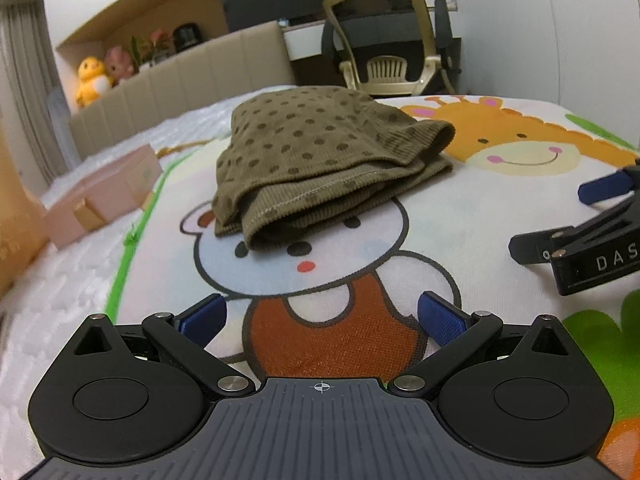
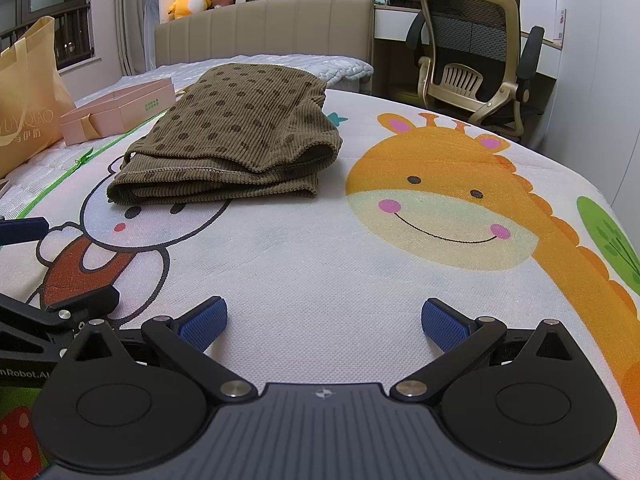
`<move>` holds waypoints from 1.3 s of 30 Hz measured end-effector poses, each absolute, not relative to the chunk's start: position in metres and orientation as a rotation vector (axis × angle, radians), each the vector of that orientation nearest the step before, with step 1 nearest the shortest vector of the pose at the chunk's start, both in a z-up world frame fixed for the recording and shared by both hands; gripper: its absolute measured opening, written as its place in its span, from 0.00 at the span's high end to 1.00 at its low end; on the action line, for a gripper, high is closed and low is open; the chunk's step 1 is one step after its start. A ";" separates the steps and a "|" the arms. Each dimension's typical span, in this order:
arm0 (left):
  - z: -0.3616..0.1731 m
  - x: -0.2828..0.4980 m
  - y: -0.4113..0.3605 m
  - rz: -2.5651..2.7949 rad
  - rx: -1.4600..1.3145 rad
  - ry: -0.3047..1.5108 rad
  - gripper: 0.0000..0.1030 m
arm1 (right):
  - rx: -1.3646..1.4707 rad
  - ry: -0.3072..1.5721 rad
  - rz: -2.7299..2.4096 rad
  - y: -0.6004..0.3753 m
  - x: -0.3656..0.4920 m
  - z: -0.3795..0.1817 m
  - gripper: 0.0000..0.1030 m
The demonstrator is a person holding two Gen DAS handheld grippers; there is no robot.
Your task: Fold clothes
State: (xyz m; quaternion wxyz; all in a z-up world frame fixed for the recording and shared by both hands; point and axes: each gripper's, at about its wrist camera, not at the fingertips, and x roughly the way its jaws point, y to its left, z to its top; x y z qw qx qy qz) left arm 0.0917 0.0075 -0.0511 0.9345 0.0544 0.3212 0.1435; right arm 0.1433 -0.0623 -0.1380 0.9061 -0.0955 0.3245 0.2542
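Note:
A brown corduroy garment with dark dots (image 1: 316, 160) lies folded in a compact stack on a cartoon-printed mat (image 1: 460, 216). It also shows in the right wrist view (image 2: 236, 136), ahead and to the left. My left gripper (image 1: 320, 316) is open and empty, low over the mat, well short of the garment. My right gripper (image 2: 324, 320) is open and empty over bare mat (image 2: 320, 248), to the right of the garment. The right gripper shows at the right edge of the left wrist view (image 1: 592, 224); the left gripper shows at the left edge of the right wrist view (image 2: 40, 272).
A pink gift box (image 2: 120, 110) and a tan shopping bag (image 2: 28, 92) sit left of the mat on the white mattress (image 2: 48, 168). A beige headboard (image 2: 264, 28) stands behind. An office chair (image 2: 476, 64) stands at the far right by a desk.

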 end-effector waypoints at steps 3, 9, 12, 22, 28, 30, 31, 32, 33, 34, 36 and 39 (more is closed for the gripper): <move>-0.052 0.092 0.022 0.269 0.005 0.675 0.00 | -0.197 0.670 0.525 -0.062 0.143 -0.138 0.00; -0.054 0.092 0.026 0.260 -0.057 0.683 0.00 | -0.197 0.670 0.524 -0.062 0.143 -0.138 0.00; -0.054 0.092 0.026 0.259 -0.060 0.684 0.00 | -0.197 0.670 0.525 -0.062 0.143 -0.138 0.00; -0.054 0.092 0.027 0.258 -0.061 0.684 0.00 | -0.197 0.670 0.523 -0.062 0.143 -0.138 0.00; -0.054 0.092 0.027 0.258 -0.061 0.685 0.00 | -0.197 0.670 0.523 -0.062 0.143 -0.138 0.00; -0.054 0.092 0.027 0.258 -0.061 0.685 0.00 | -0.197 0.670 0.523 -0.062 0.143 -0.138 0.00; -0.054 0.092 0.027 0.257 -0.061 0.685 0.00 | -0.197 0.670 0.523 -0.063 0.143 -0.138 0.00; -0.054 0.092 0.027 0.257 -0.061 0.685 0.00 | -0.197 0.670 0.523 -0.063 0.143 -0.138 0.00; -0.054 0.092 0.027 0.257 -0.061 0.685 0.00 | -0.198 0.670 0.523 -0.063 0.143 -0.138 0.00; -0.054 0.092 0.027 0.257 -0.061 0.685 0.00 | -0.198 0.670 0.523 -0.063 0.143 -0.138 0.00; -0.054 0.092 0.027 0.256 -0.061 0.685 0.00 | -0.198 0.670 0.523 -0.063 0.143 -0.138 0.00; -0.054 0.092 0.028 0.255 -0.061 0.685 0.00 | -0.198 0.670 0.523 -0.063 0.143 -0.138 0.00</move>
